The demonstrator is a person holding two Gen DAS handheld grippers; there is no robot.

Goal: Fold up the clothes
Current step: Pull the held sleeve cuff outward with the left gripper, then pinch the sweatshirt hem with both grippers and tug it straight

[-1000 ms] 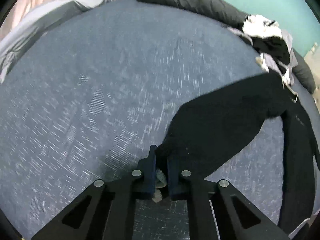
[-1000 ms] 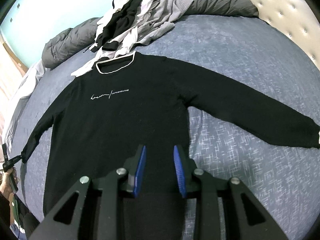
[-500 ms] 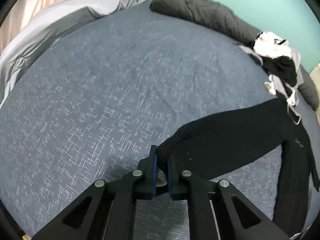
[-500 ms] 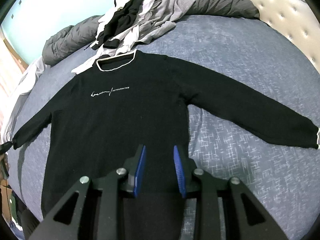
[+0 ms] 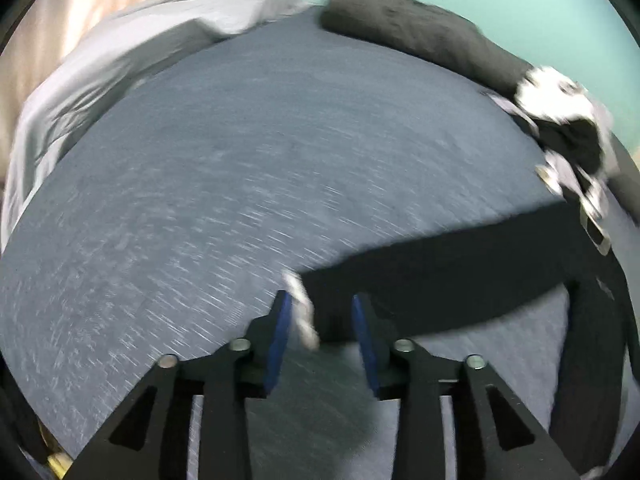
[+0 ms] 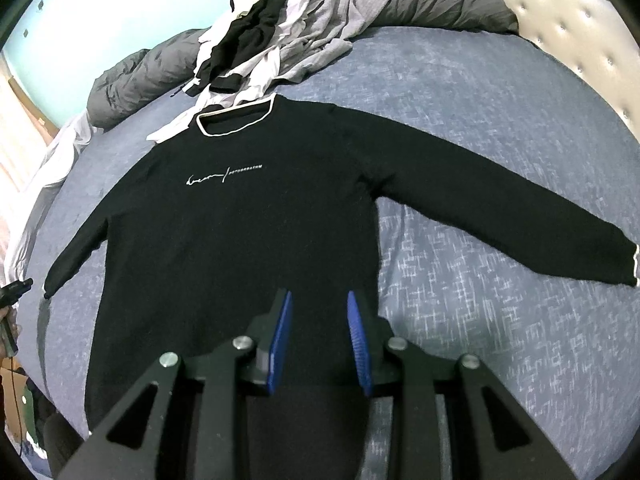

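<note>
My black sweater [image 6: 240,216] lies flat on the blue bed [image 6: 480,120], front up, both sleeves spread wide. My left tool [image 5: 320,320] is spread apart, and the left sleeve's white cuff [image 5: 300,308] sits loose between its sides. My right tool [image 6: 318,320] hangs over the bottom edge, spread apart too, holding nothing. I think the sweater is laid out for folding. A sleeve needs pinching and laying across the chest.

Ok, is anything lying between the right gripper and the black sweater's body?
Nothing visible. The right gripper is open directly over the black sweater, which lies flat on the bed. The clothes pile sits beyond the collar, clear of the path.
</note>
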